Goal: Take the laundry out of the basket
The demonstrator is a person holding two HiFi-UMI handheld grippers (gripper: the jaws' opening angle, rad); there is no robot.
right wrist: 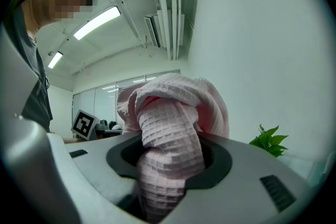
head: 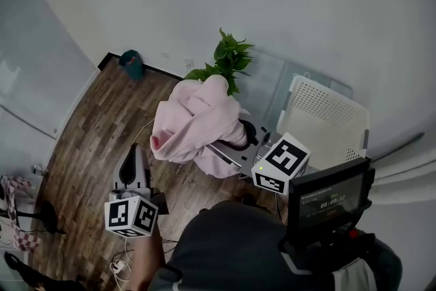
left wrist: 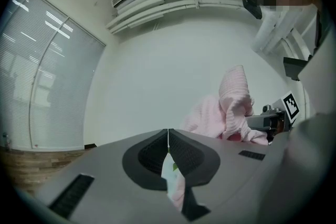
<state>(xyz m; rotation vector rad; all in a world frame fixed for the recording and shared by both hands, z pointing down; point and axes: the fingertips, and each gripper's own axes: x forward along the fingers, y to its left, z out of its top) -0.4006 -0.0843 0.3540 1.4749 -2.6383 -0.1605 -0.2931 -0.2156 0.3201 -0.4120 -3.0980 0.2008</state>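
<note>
A pink waffle-weave cloth (head: 194,123) hangs bunched in the air over the wooden floor, left of the white perforated laundry basket (head: 327,119). My right gripper (head: 238,141) is shut on it; in the right gripper view a thick roll of the cloth (right wrist: 170,139) fills the space between the jaws (right wrist: 170,168). My left gripper (head: 135,155) sits lower left of the cloth, apart from it. Its jaws (left wrist: 168,136) meet at the tips with nothing between them. In the left gripper view the cloth (left wrist: 231,107) and the right gripper (left wrist: 268,120) show ahead to the right.
A green potted plant (head: 228,58) stands behind the cloth by the white wall. A teal object (head: 131,61) sits in the far floor corner. A small screen (head: 330,204) is on the person's chest at lower right. Cables (head: 122,262) lie on the floor at lower left.
</note>
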